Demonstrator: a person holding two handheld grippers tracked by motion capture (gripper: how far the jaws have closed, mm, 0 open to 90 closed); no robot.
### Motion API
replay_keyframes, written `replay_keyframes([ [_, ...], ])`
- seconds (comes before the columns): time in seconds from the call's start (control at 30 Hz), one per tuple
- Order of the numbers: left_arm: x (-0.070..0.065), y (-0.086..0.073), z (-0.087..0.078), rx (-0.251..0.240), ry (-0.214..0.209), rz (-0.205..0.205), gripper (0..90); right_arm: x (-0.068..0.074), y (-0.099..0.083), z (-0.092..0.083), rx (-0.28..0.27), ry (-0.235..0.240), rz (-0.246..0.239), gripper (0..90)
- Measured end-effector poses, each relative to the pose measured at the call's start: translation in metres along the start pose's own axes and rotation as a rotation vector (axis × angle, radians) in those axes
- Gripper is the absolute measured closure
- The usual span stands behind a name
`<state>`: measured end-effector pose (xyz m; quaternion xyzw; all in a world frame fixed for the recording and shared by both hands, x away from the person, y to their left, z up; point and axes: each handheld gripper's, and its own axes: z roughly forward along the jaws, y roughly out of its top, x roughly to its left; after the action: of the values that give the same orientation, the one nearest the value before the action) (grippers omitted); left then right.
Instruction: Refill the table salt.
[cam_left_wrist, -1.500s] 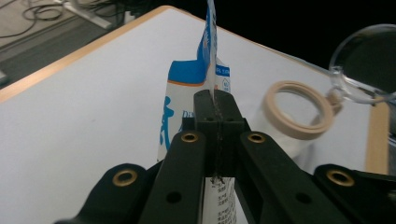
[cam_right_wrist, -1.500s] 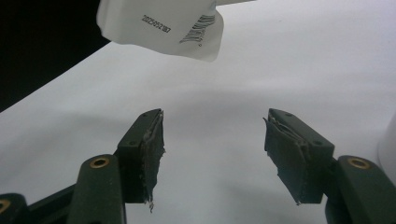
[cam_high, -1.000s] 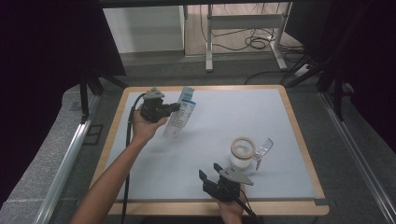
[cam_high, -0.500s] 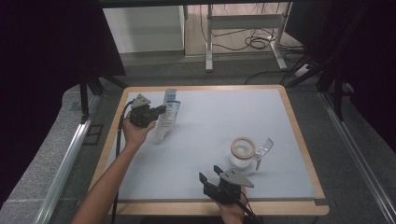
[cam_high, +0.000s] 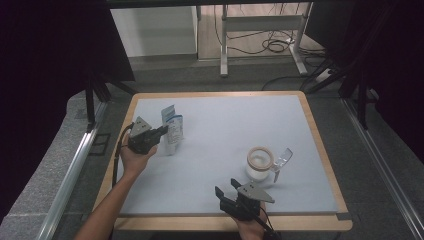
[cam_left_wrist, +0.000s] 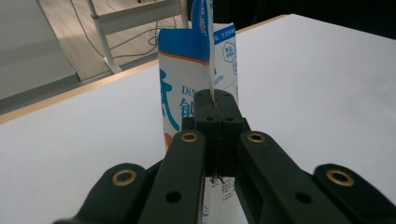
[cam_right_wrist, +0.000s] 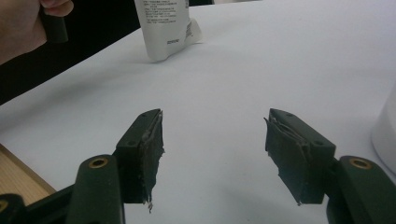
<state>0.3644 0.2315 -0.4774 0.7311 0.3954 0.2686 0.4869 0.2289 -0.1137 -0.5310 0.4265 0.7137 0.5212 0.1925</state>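
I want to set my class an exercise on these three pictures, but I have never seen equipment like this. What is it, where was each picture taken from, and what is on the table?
A person holds a hand-held two-jaw gripper in each hand. One picture looks down from above the table; the other two come from cameras riding on each gripper. The left gripper is shut on the top fin of a blue-and-white carton, which stands near the table's left edge. The right gripper is open, with nothing between its jaws. Just beyond it stands a white cup with a clear plastic piece beside it.

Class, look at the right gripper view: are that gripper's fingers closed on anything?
No. The right gripper has its fingers wide apart, with only the bare white table between them.
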Motion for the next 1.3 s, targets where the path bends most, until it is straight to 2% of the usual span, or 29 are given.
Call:
replay_keyframes([
  [0.2, 0.001, -0.002, 0.000, -0.010, -0.004, -0.022, 90.0, -0.001, 0.000, -0.001, 0.000, 0.000, -0.001, 37.5],
  [0.47, 0.000, -0.001, 0.001, -0.013, -0.010, -0.023, 90.0, -0.003, 0.000, -0.003, 0.000, -0.003, 0.007, 37.3],
  [0.77, 0.002, -0.004, -0.001, -0.015, -0.012, -0.044, 90.0, -0.006, 0.000, -0.010, 0.002, 0.006, -0.022, 36.7],
  [0.87, 0.002, -0.004, -0.001, -0.017, -0.012, -0.050, 90.0, -0.007, 0.000, -0.020, -0.007, 0.009, -0.080, 36.4],
  [1.03, 0.003, -0.005, -0.001, -0.019, -0.009, -0.057, 90.0, -0.014, 0.001, -0.043, -0.040, 0.013, -0.144, 37.6],
  [1.07, 0.002, -0.005, -0.001, -0.020, -0.008, -0.056, 90.0, -0.016, 0.001, -0.047, -0.045, 0.008, -0.150, 39.3],
  [1.1, 0.002, -0.006, -0.001, -0.019, -0.009, -0.056, 90.0, -0.023, 0.003, -0.058, -0.066, -0.002, -0.160, 43.4],
  [1.13, 0.002, -0.006, -0.001, -0.020, -0.009, -0.056, 90.0, -0.023, 0.003, -0.058, -0.066, -0.002, -0.160, 43.4],
  [1.17, 0.001, -0.005, -0.001, -0.023, -0.005, -0.053, 90.0, -0.032, 0.005, -0.070, -0.086, -0.013, -0.164, 50.2],
  [1.2, 0.001, -0.005, -0.001, -0.023, -0.005, -0.053, 90.0, -0.032, 0.005, -0.070, -0.086, -0.013, -0.164, 50.2],
  [1.3, 0.002, -0.005, -0.002, -0.020, -0.004, -0.056, 90.0, -0.046, 0.009, -0.089, -0.113, -0.047, -0.161, 62.3],
])
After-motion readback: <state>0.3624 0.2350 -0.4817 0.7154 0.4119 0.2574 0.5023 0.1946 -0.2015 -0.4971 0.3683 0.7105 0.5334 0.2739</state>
